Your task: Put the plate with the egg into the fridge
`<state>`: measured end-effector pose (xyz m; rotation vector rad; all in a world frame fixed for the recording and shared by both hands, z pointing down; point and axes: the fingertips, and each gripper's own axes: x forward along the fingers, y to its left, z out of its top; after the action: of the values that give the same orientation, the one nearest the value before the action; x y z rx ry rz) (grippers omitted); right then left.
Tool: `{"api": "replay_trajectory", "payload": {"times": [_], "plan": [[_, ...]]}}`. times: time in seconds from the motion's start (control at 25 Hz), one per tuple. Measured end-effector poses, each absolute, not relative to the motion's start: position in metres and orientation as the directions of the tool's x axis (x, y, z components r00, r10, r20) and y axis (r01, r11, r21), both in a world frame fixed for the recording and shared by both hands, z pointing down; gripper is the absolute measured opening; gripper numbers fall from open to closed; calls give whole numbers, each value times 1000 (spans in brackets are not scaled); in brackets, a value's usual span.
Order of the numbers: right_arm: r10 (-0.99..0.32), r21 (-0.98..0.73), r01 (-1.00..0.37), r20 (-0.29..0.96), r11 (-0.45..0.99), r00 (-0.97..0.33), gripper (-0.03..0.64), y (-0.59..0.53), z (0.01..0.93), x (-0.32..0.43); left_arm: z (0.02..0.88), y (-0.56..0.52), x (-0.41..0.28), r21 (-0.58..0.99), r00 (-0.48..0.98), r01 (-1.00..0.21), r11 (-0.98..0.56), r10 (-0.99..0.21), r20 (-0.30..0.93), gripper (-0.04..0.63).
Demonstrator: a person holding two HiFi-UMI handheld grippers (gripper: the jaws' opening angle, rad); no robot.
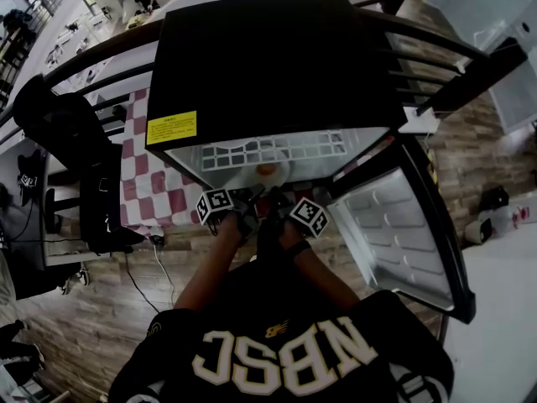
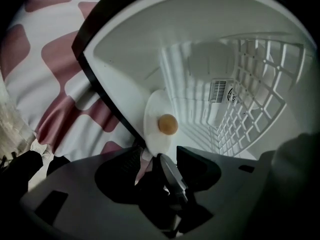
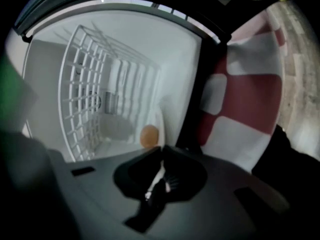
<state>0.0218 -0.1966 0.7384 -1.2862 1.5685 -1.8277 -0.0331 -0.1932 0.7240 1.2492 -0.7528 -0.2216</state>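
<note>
A white plate [image 1: 248, 177] with a brown egg [image 1: 266, 171] on it sits in the mouth of the open black fridge [image 1: 268, 57], under the white wire shelf [image 1: 277, 151]. My left gripper [image 1: 250, 196] is shut on the plate's near left rim. The left gripper view shows the plate [image 2: 156, 134] and egg [image 2: 167, 124] running into the left gripper [image 2: 159, 158]. My right gripper [image 1: 278, 200] is shut on the near right rim. In the right gripper view the egg [image 3: 149, 135] lies just beyond the right gripper [image 3: 161, 165].
The fridge door [image 1: 403, 225] hangs open to the right. The fridge stands on a red-and-white checked cloth [image 1: 159, 183]. A dark chair with a bag [image 1: 75, 166] is at the left, on the wooden floor [image 1: 101, 326]. A back vent [image 2: 220, 91] shows inside the fridge.
</note>
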Motion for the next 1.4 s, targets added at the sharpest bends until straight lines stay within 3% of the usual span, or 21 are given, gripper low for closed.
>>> {"api": "replay_trajectory", "payload": {"times": [0.28,0.52,0.72,0.8,0.92,1.04,1.2,1.32,1.4], "plan": [[-787,-912,-285,401,-295,-469,35,-236,735,17,713,-161,-48,918,752,-219,332,-542,376,229],[-756,-861,-397,483,-318,-442,35,-258,740,13,705,-141,-69,921,737,-228,316,-562,375,229],[-704,-701,-689,583,-183,-406,59,-268,738,12,699,-124,-84,924,727,-217,314,-580,367,229],[-675,-557,-822,651,-117,-346,93,-269,738,17,697,-118,-87,927,727,-211,311,-584,362,229],[-673,-340,-940,694,9,-257,198,-267,727,25,689,-110,-91,932,728,-225,284,-587,355,229],[-712,-250,-961,653,116,-256,199,-251,703,24,668,-109,-96,950,728,-261,170,-611,309,229],[-784,-184,-959,553,216,-282,199,-210,653,17,614,-118,-97,975,759,-205,-81,-642,107,233],[-828,-165,-953,472,253,-301,193,-172,610,16,575,-112,-94,923,787,-286,-258,-613,72,232],[-861,-168,-954,414,248,-297,134,-150,581,20,549,-108,-91,841,794,-380,-385,-602,83,217]]}}
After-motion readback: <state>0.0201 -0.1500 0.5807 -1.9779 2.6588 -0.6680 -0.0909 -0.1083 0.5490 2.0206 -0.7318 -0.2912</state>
